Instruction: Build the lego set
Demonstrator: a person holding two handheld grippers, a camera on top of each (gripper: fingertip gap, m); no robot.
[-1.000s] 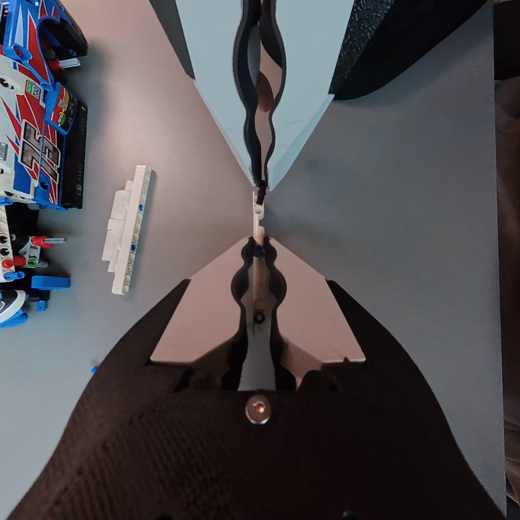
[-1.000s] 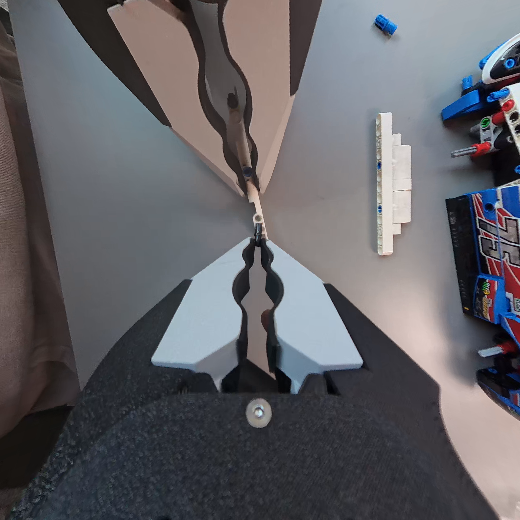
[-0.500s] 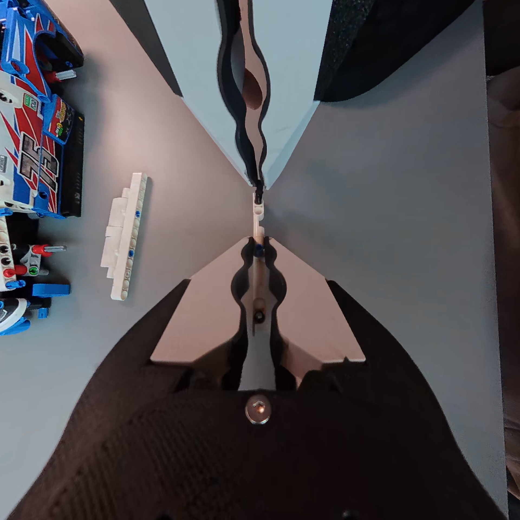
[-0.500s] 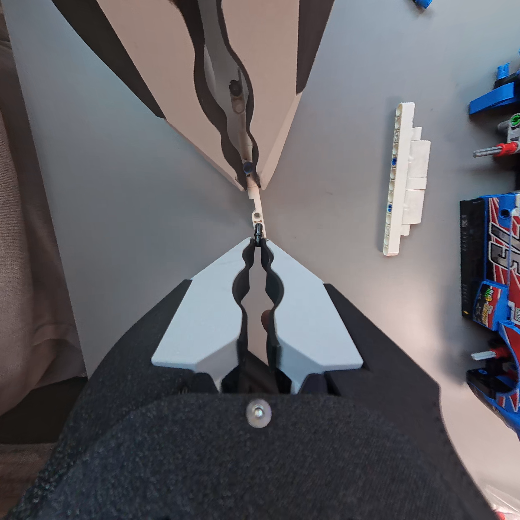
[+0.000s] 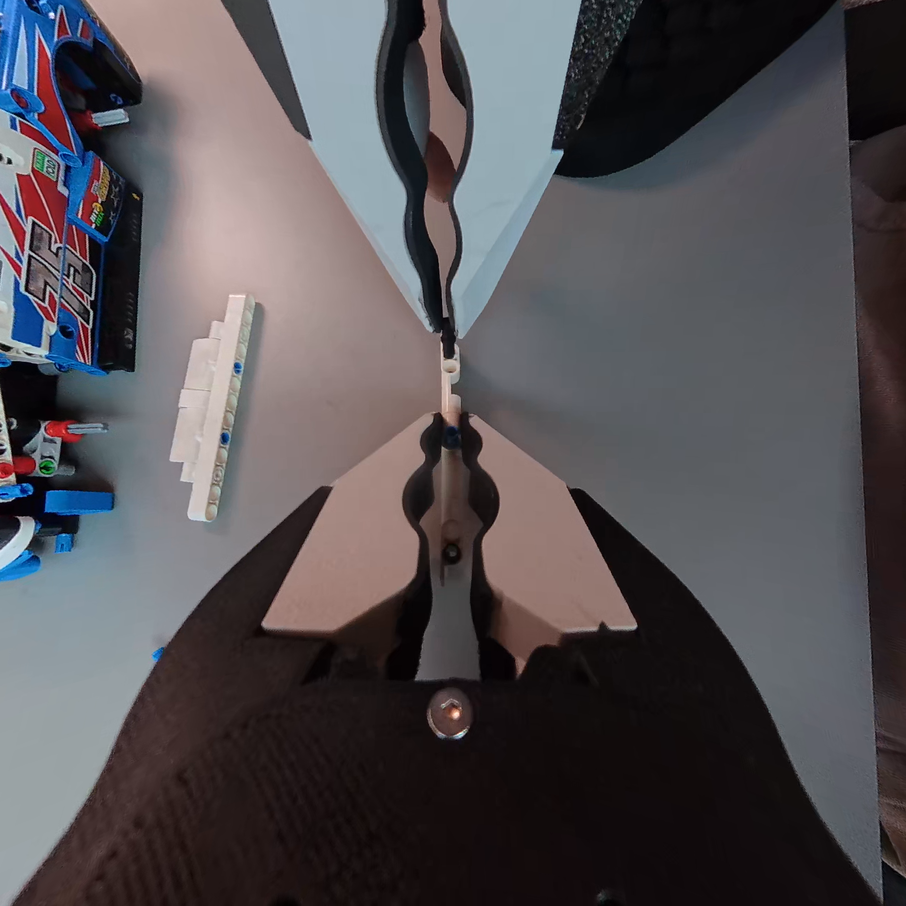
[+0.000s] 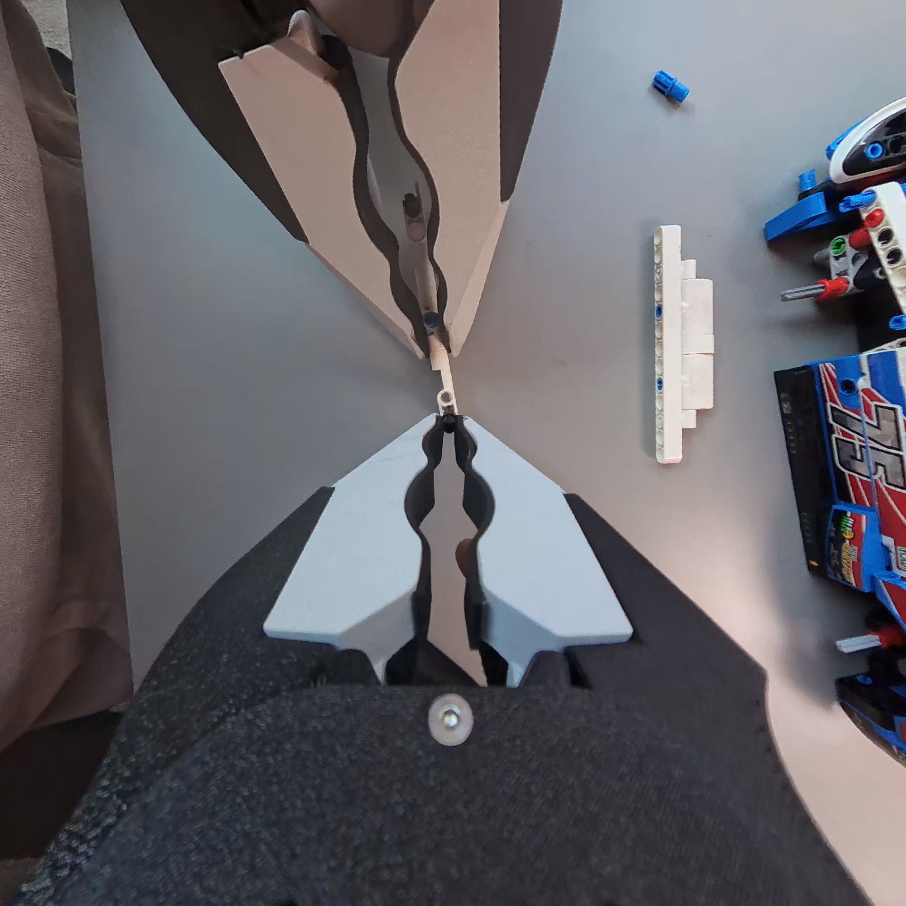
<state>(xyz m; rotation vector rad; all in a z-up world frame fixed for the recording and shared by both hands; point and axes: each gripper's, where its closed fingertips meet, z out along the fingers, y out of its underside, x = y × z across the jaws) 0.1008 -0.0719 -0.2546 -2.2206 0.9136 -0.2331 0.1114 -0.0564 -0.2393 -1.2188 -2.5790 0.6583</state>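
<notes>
My left gripper (image 5: pixel 449 422) is shut on a thin white beam (image 5: pixel 450 380) that sticks out past its tips, with a blue pin (image 5: pixel 450 436) between the pads. My right gripper (image 6: pixel 448 420) is shut on a small black pin (image 6: pixel 447 422), which meets the round end hole of the white beam (image 6: pixel 446 380). The two grippers face each other tip to tip above the grey table. In the left wrist view the right gripper (image 5: pixel 447 321) comes in from the top with the black pin (image 5: pixel 447 340). In the right wrist view the left gripper (image 6: pixel 435 343) comes in from the top.
A long white beam assembly (image 5: pixel 215 407) lies on the table (image 5: pixel 686 392), also in the right wrist view (image 6: pixel 679 343). The blue, red and white race car model (image 5: pixel 54 255) sits beyond it (image 6: pixel 863 465). A loose blue pin (image 6: pixel 670 87) lies on the table. My left and right fingertips are right by each other.
The two grippers stay tip to tip with pin against beam end. The pair has shifted slightly over the table, so the car and the white assembly sit differently in both views.
</notes>
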